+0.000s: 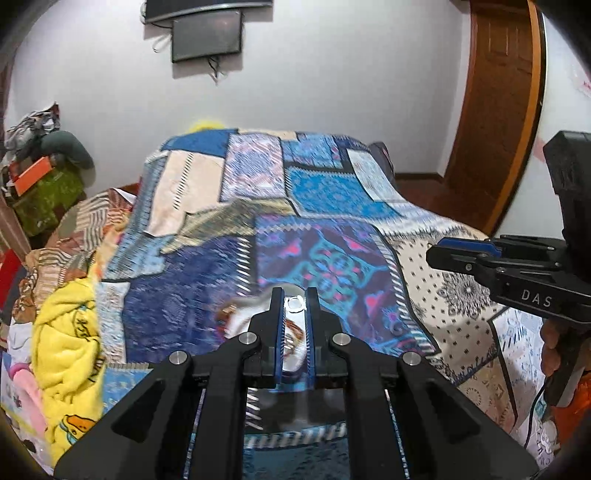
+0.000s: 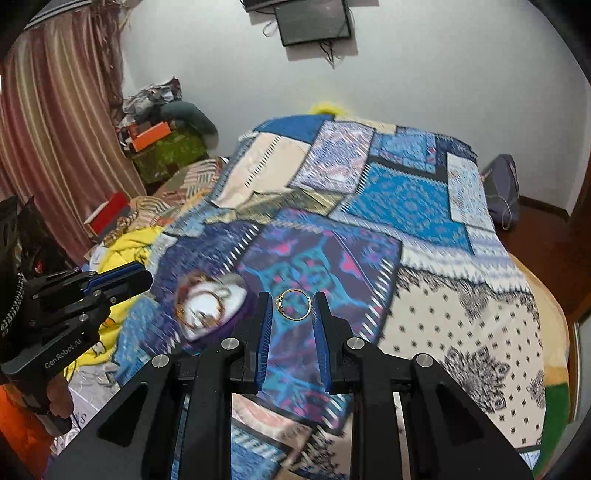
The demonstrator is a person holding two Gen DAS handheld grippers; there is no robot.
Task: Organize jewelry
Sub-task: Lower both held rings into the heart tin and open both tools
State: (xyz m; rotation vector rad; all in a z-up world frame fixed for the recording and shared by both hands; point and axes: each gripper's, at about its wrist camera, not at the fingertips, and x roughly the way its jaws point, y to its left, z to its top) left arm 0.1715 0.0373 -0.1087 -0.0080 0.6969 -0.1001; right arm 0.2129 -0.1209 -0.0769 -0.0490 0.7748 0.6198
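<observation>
My right gripper is shut on a thin gold ring, held by its edges between the blue pads above the patchwork bedspread. A white bowl-like jewelry dish with gold chains in it lies on the bed just left of that gripper. My left gripper is nearly closed on a small white ring-shaped piece at its fingertips, above the same dish, which is blurred and partly hidden behind the fingers. The right gripper also shows at the right edge of the left wrist view.
A yellow blanket and heaped clothes lie at the bed's left side. Boxes and clutter stand by the striped curtain. A dark screen hangs on the wall. A wooden door is at the right.
</observation>
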